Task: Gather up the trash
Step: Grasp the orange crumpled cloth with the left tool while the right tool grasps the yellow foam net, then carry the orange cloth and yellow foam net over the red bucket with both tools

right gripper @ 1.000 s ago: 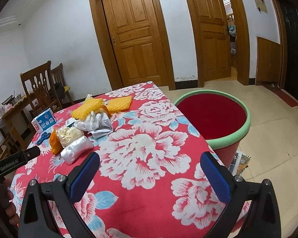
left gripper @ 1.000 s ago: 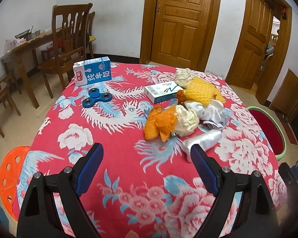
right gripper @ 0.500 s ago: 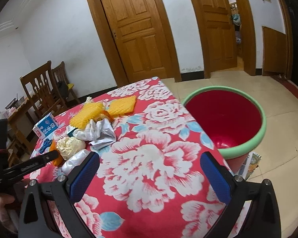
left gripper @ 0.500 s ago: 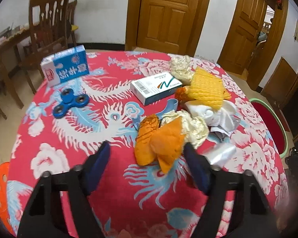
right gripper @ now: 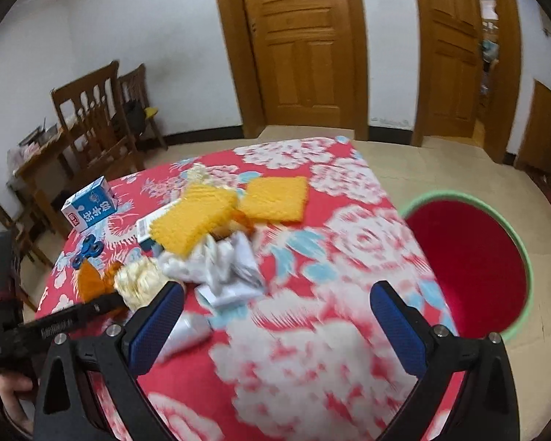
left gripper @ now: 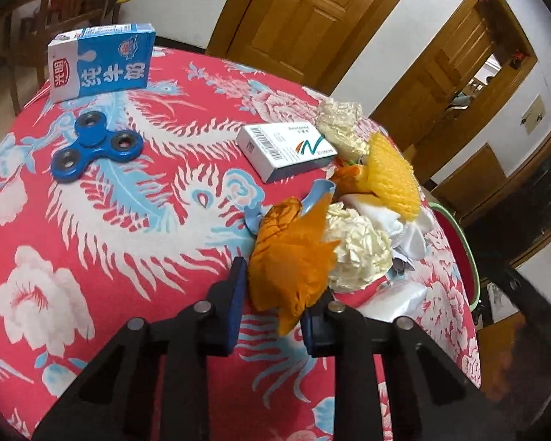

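A heap of trash lies on the red flowered tablecloth (left gripper: pixel 92 257): an orange crumpled paper (left gripper: pixel 290 257), a cream crumpled paper (left gripper: pixel 360 250), white wrappers (left gripper: pixel 385 220), a yellow foam net (left gripper: pixel 393 176) and a silver pouch (left gripper: pixel 393 299). My left gripper (left gripper: pixel 273 305) is closing its jaws on the orange crumpled paper, and both blue pads touch it. My right gripper (right gripper: pixel 275 323) hovers open over the cloth with nothing between its fingers. The white wrappers (right gripper: pixel 220 268) lie just beyond its left finger. A red bin with a green rim (right gripper: pixel 470 257) stands on the floor to the right of the table.
A blue milk carton (left gripper: pixel 103 66), a blue fidget spinner (left gripper: pixel 95 147) and a white box with a barcode (left gripper: pixel 286 150) lie on the left and middle of the table. Wooden chairs (right gripper: pixel 99 125) stand behind it. A hand (right gripper: pixel 11 397) holds the left gripper.
My left gripper moved forward and down to the orange paper and its jaws came together around it. My right gripper swung left, from near the bin towards the trash heap.
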`<action>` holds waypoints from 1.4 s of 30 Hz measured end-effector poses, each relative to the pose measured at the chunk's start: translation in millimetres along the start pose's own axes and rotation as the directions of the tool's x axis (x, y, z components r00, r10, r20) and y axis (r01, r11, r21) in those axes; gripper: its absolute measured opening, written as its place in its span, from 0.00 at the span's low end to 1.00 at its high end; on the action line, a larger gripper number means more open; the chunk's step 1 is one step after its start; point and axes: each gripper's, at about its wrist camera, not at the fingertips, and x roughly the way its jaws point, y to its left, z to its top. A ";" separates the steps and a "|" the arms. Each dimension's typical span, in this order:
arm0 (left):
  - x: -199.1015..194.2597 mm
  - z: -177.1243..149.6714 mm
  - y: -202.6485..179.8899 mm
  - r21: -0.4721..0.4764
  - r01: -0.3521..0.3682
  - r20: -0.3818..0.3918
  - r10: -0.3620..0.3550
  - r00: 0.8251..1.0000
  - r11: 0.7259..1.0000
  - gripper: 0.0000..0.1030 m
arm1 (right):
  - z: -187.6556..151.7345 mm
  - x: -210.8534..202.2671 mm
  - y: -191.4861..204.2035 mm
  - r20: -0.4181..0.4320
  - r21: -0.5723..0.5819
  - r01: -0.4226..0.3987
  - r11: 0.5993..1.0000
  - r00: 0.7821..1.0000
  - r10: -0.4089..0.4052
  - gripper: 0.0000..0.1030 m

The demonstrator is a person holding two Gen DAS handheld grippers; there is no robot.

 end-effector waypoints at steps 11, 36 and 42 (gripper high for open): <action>5.1 7.3 4.1 0.016 0.034 -0.007 -0.033 0.999 0.999 0.25 | 33.9 60.0 36.6 -0.084 -0.014 -0.048 0.999 0.995 0.047 0.65; -44.6 0.9 -25.9 0.055 0.040 0.088 -0.045 0.995 0.998 0.19 | 20.9 -17.2 9.2 0.066 0.093 -0.196 0.976 0.980 0.190 0.13; -50.8 1.6 -52.6 0.092 0.062 0.079 -0.070 0.994 0.994 0.19 | 8.2 -43.1 -15.6 0.106 0.138 -0.183 0.973 0.980 0.169 0.13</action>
